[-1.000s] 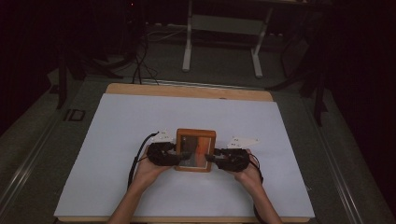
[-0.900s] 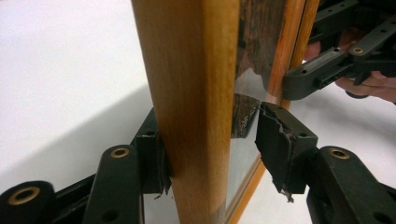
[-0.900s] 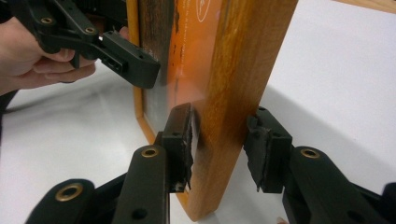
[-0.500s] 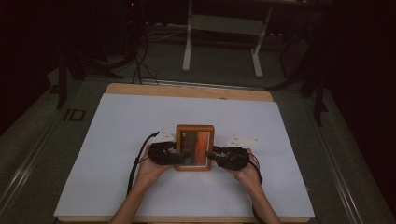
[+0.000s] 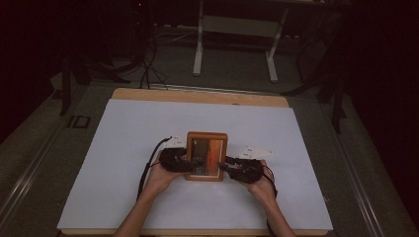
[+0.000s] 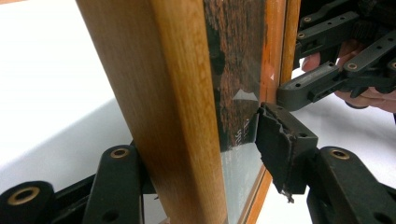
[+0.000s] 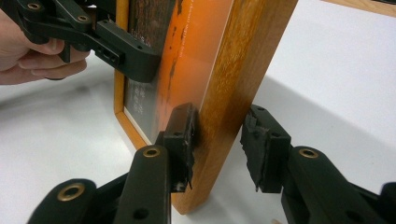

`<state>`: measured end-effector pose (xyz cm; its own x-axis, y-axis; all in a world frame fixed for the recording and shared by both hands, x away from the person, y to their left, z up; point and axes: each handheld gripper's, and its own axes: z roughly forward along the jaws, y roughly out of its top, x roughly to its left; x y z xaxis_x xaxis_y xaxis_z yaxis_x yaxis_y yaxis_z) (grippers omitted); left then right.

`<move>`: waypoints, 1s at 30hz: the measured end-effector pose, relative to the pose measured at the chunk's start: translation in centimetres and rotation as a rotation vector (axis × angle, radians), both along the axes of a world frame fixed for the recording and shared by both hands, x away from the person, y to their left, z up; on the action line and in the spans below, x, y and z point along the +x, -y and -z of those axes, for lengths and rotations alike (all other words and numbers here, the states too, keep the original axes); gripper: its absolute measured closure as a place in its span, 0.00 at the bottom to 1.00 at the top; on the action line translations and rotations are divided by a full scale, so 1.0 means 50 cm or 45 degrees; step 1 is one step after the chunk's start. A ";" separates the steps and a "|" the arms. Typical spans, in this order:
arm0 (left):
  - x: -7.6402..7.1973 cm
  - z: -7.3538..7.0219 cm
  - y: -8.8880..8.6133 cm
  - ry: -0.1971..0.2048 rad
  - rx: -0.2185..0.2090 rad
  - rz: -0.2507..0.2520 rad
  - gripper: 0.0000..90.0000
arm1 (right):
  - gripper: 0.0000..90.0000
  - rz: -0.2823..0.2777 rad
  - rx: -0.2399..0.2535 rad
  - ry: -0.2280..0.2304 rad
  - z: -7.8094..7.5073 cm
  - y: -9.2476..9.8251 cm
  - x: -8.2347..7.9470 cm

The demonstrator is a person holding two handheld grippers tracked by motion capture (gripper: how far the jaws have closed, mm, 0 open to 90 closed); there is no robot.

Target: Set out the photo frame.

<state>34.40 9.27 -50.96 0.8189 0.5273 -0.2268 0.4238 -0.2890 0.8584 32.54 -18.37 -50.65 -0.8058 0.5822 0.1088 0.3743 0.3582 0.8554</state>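
A wooden picture frame (image 5: 207, 137) with an orange and dark print stands tilted on the white table sheet (image 5: 123, 148), just in front of the person. My left gripper (image 5: 191, 163) straddles its left rail (image 6: 177, 116). Its jaws have just been closing; one pad (image 6: 280, 144) sits near the glass, the other is hidden behind the wood. My right gripper (image 5: 225, 167) straddles the right rail (image 7: 233, 93). One of its pads (image 7: 183, 135) touches the glass side, and the other pad (image 7: 261, 147) stands a little off the back. Each gripper view also shows the other gripper (image 6: 327, 74) (image 7: 112, 46) farther off.
The table's far wooden edge (image 5: 197, 95) lies beyond the sheet. A metal stand (image 5: 232, 29) and floor cables (image 5: 148, 69) sit behind the table in the dark. Bare sheet stretches left, right and beyond the frame.
The frame has tipped back, so its printed face now shows more fully in the high view. Both hands have stayed at its two sides.
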 end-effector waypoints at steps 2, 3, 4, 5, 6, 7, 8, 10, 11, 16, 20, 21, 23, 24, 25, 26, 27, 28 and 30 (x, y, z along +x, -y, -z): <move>0.001 -0.001 0.000 -0.003 0.003 0.001 0.52 | 0.71 0.002 0.001 0.002 0.000 -0.001 -0.002; 0.001 -0.001 0.000 -0.007 0.005 0.001 0.51 | 0.71 0.001 0.000 0.002 0.000 -0.001 -0.002; 0.001 0.000 0.001 -0.012 0.010 0.004 0.50 | 0.71 0.001 0.002 0.000 0.000 -0.001 -0.004; 0.001 0.000 0.002 -0.014 0.017 0.008 0.50 | 0.71 -0.002 0.005 0.001 0.001 0.000 -0.005; 0.000 0.001 0.004 -0.013 0.025 0.012 0.50 | 0.70 -0.008 0.006 0.000 0.002 0.001 -0.006; 0.000 0.001 0.005 -0.015 0.031 0.012 0.49 | 0.70 -0.014 0.006 -0.004 0.002 0.002 -0.007; 0.000 0.002 0.006 -0.017 0.037 0.012 0.49 | 0.70 -0.017 0.003 -0.006 0.003 0.002 -0.008; -0.001 0.002 0.007 -0.021 0.044 0.007 0.47 | 0.70 -0.019 -0.008 -0.007 0.004 0.002 -0.008; -0.002 0.001 0.007 -0.025 0.041 0.004 0.47 | 0.69 -0.020 -0.012 -0.004 0.005 0.001 -0.008; -0.008 -0.002 0.001 -0.029 0.042 -0.018 0.45 | 0.62 -0.009 -0.028 0.004 0.003 0.002 -0.007; -0.013 -0.003 -0.002 -0.026 0.062 -0.033 0.45 | 0.62 0.002 -0.019 0.000 -0.002 0.010 -0.005; -0.014 -0.003 -0.003 -0.027 0.064 -0.038 0.45 | 0.62 0.004 -0.018 0.002 -0.003 0.011 -0.006; -0.017 -0.006 -0.010 -0.026 0.064 -0.046 0.45 | 0.61 0.004 -0.016 0.007 -0.006 0.014 -0.006; -0.019 -0.007 -0.014 -0.027 0.055 -0.053 0.45 | 0.60 0.005 -0.011 0.008 -0.008 0.016 -0.007; -0.019 -0.009 -0.019 -0.025 0.050 -0.058 0.45 | 0.60 0.001 -0.004 0.009 -0.010 0.018 -0.007; -0.020 -0.012 -0.025 -0.021 0.046 -0.067 0.45 | 0.60 -0.001 0.002 0.008 -0.011 0.018 -0.007; -0.021 -0.014 -0.030 -0.020 0.035 -0.077 0.44 | 0.59 -0.005 0.005 0.004 -0.012 0.018 -0.008; -0.021 -0.017 -0.035 -0.019 0.030 -0.086 0.44 | 0.59 -0.008 0.001 0.007 -0.012 0.018 -0.008; -0.022 -0.020 -0.047 -0.016 0.018 -0.104 0.44 | 0.59 -0.016 -0.004 0.009 -0.012 0.016 -0.008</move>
<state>33.29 11.60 -49.95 0.7704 0.5951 -0.2289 0.4569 -0.2650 0.8491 32.13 -19.17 -50.07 -0.8137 0.5723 0.1012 0.3636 0.3655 0.8569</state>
